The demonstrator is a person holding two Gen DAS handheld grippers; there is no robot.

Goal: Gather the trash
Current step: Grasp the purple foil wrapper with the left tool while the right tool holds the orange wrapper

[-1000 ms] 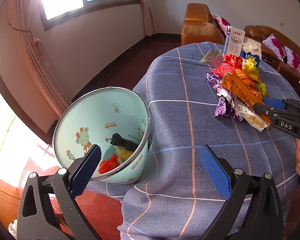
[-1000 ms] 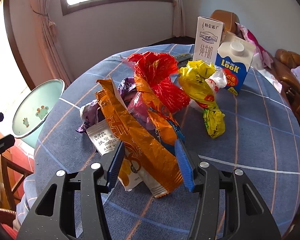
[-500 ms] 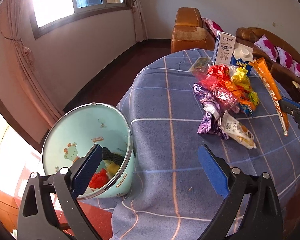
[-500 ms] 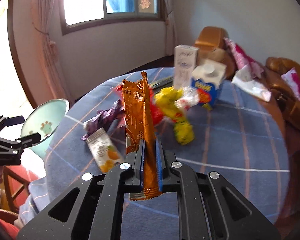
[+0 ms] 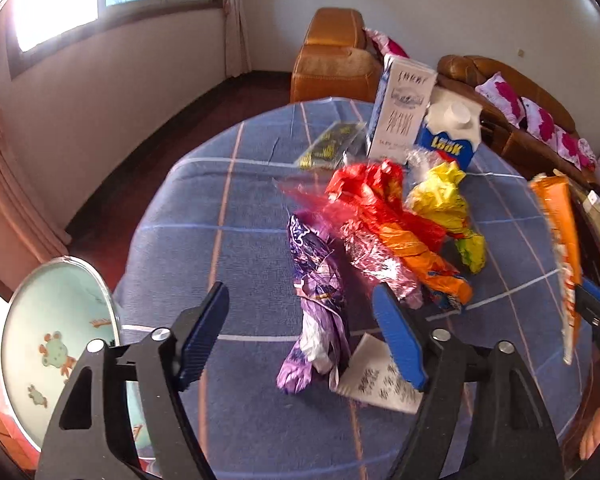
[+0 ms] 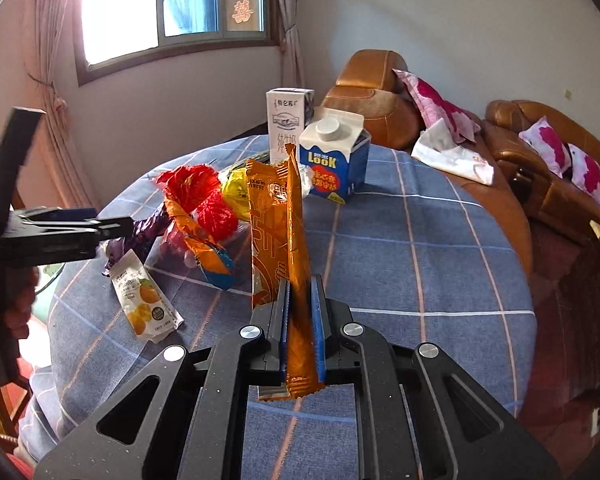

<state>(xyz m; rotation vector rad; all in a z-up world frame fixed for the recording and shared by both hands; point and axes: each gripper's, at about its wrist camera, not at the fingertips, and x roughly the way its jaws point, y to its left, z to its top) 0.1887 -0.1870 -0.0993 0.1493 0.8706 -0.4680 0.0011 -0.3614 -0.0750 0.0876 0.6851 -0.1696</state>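
Orange wrapper (image 6: 278,240) stands upright, pinched in the right gripper (image 6: 298,320) above the table (image 6: 440,264). Left gripper (image 5: 300,336) – jaws just narrowing, nothing clamped – hovers astride the purple wrapper (image 5: 318,304); bin (image 5: 56,344) beside the table's edge.

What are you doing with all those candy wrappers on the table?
A person is picking up trash with two handheld grippers. The right gripper is shut on a long orange wrapper, lifted off the blue checked table. The left gripper, its jaws just closing, is open around a purple wrapper. A mint bin waits beside the table.
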